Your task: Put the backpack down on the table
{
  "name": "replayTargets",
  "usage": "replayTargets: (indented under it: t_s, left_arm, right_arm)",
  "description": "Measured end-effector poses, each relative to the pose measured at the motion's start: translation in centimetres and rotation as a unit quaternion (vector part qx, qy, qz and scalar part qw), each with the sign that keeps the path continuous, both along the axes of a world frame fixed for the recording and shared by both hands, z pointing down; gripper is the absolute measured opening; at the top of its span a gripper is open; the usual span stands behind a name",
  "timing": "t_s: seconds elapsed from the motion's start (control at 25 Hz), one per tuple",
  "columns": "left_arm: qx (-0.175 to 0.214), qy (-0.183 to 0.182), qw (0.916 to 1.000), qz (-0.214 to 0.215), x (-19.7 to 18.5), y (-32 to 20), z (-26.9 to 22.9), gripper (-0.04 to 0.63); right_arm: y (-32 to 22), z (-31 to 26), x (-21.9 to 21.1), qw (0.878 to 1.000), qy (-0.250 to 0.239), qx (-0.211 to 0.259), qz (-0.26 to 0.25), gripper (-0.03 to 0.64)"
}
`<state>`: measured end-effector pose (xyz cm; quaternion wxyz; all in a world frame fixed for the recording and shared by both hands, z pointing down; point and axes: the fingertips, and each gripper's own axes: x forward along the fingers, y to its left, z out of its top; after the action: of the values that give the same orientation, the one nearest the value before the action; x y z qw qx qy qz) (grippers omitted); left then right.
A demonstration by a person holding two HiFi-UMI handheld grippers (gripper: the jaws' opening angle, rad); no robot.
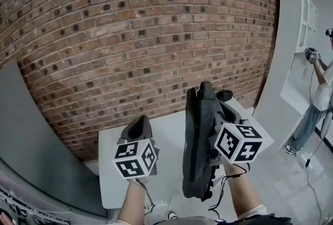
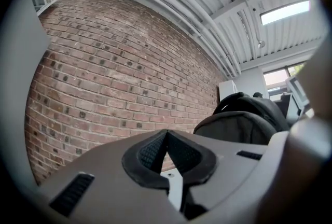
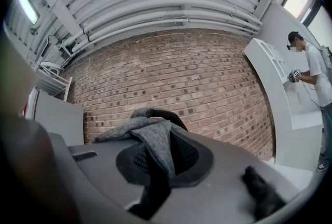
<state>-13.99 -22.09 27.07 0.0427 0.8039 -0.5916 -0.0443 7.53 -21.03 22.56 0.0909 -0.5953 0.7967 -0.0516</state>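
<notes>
Above the white table [image 1: 169, 133], a dark backpack [image 1: 197, 140] is held hanging.
Its grey fabric [image 3: 155, 153] is clenched by the right gripper [image 3: 158, 137]; the left gripper [image 1: 139, 124] is closed on nothing, just beside the backpack.

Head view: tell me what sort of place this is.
Probably an indoor lab or workshop in an industrial-style building. It has a bare brick wall, exposed ceiling pipes and a plain white table. Another person works at a white shelf unit.
</notes>
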Motion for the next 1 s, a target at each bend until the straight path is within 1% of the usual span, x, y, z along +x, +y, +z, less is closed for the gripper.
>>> replayTargets:
  t_s: [0.24, 0.36, 0.48, 0.6, 0.72, 0.84, 1.0]
  left_arm:
    - [0.003, 0.002, 1.0000, -0.001, -1.3, -4.8, -0.2, 0.012]
    - [0.008, 0.007, 0.9998, -0.015, -3.0, -6.9, -0.2, 0.012]
    - [-0.005, 0.016, 0.9997, -0.015, -4.3, -8.9, 0.5, 0.012]
    - [-0.013, 0.011, 0.9998, -0.010, -4.3, -10.8, 0.6, 0.012]
    - [-0.013, 0.011, 0.9998, -0.004, -3.7, -11.9, 0.6, 0.012]
    - [-0.021, 0.002, 0.9998, 0.001, -3.4, -12.7, 1.5, 0.012]
    - [-0.036, 0.000, 0.9992, -0.020, -4.4, -13.0, 2.5, 0.012]
  right_arm:
    - [-5.0, -0.1, -1.6, 1.000, 0.000, -0.001, -0.004, 0.044]
    - [-7.3, -0.4, -2.8, 1.000, 0.004, 0.000, -0.005, 0.044]
    - [-9.1, -0.4, -3.5, 1.000, 0.006, 0.000, -0.007, 0.044]
    - [-10.4, -0.5, -3.9, 1.000, 0.004, 0.000, -0.007, 0.044]
    - [-11.8, -0.1, -4.1, 1.000, 0.007, -0.005, -0.008, 0.044]
    - [-12.9, 0.5, -4.4, 1.000, 0.006, -0.011, -0.013, 0.044]
    - [-14.4, 1.0, -5.7, 0.999, 0.017, -0.018, -0.034, 0.044]
